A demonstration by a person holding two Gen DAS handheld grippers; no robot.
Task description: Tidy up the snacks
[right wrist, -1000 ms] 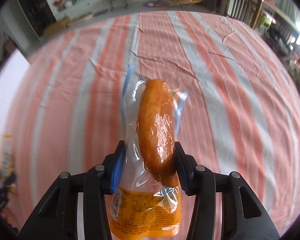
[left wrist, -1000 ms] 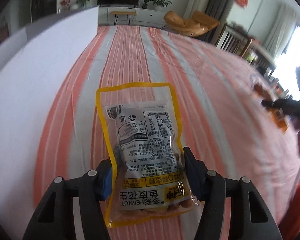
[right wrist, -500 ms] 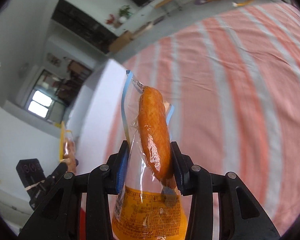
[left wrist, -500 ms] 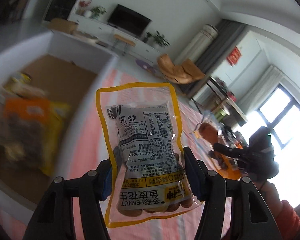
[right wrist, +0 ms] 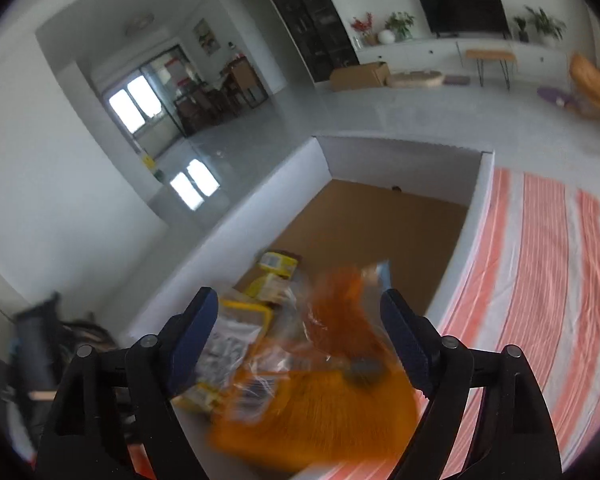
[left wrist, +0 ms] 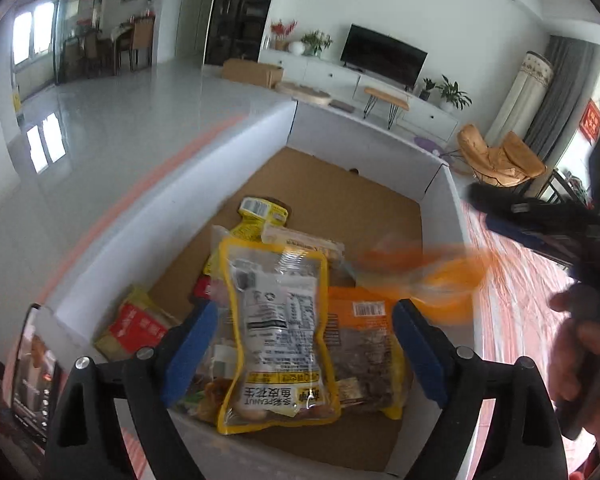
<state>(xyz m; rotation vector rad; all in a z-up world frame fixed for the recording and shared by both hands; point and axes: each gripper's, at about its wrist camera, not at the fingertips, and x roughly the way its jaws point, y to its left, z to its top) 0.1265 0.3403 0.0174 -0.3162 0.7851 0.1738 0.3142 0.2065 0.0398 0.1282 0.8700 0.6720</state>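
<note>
Since a second ago: both grippers have swung from above the striped cloth to above the white-walled cardboard box [left wrist: 364, 148] with a brown floor, and each has let go of its packet.
Smartphone: a dark smartphone [left wrist: 34, 368] with a lit screen lies outside the box, off its near left corner.
Red and yellow packet: a flat red and yellow snack packet [left wrist: 134, 326] leans in the box's near left corner.
Left gripper: the left gripper [left wrist: 304, 350], black with blue pads, hangs over the box's near end; its jaws are opening and stand wide, pads clear of the packet between them.
Peanut pouch: a clear, yellow-edged peanut pouch [left wrist: 278, 340] with a printed label sits between those spread pads, over the pile in the box's near half; whether it has landed cannot be told.
Snack pile: other yellow and orange snack packets [left wrist: 362, 344] lie on the box floor under and beside the pouch; the box's far half is bare cardboard.
Right gripper: the right gripper [right wrist: 300, 344] is also above the box's near end, jaws opening and spread wide with nothing pressed.
Sausage packet: a clear and orange packet holding an orange sausage [right wrist: 340, 372], heavily blurred, is loose between those pads above the box's near right wall.
Cloth: a pink and white striped cloth [right wrist: 540, 280] covers the table to the right of the box.
</note>
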